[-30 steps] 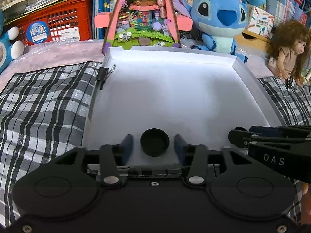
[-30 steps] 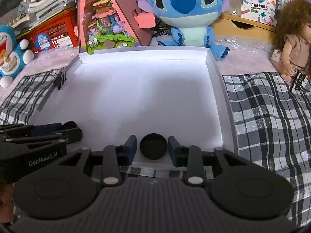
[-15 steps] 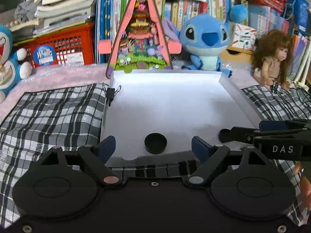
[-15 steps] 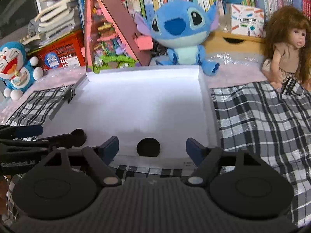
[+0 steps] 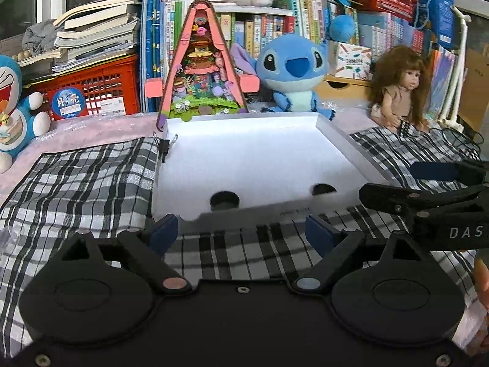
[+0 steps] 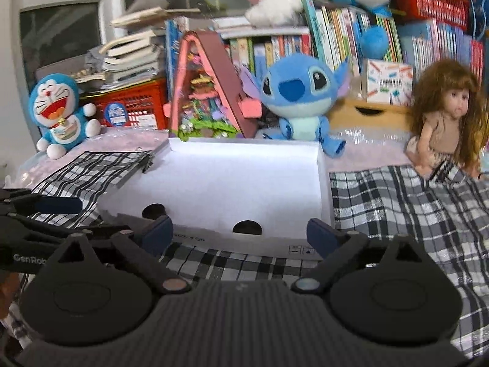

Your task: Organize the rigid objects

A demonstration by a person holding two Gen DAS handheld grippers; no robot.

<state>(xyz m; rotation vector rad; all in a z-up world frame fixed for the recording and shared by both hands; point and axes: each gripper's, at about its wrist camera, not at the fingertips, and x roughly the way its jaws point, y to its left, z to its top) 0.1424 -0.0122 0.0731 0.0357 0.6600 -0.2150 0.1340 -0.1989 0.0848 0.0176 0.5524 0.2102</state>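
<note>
Two small round black caps lie inside a shallow white tray (image 5: 253,128) near its front wall. In the left wrist view one cap (image 5: 224,199) is at front centre and the other (image 5: 323,189) is at front right. In the right wrist view they show as one cap (image 6: 247,227) at centre and the other cap (image 6: 154,211) at left. My left gripper (image 5: 241,234) is open and empty, pulled back over the plaid cloth before the tray. My right gripper (image 6: 240,232) is open and empty, likewise before the tray.
The tray lies on a black-and-white plaid cloth (image 5: 79,183). A black binder clip (image 5: 165,146) grips the tray's left rim. Behind stand a pink triangular toy house (image 5: 201,70), a Stitch plush (image 5: 293,73), a doll (image 5: 397,88), a Doraemon plush (image 6: 61,113), a red crate and books.
Both grippers opened, letting go of the black caps in the tray, then drew back and rose away from the tray's front edge.
</note>
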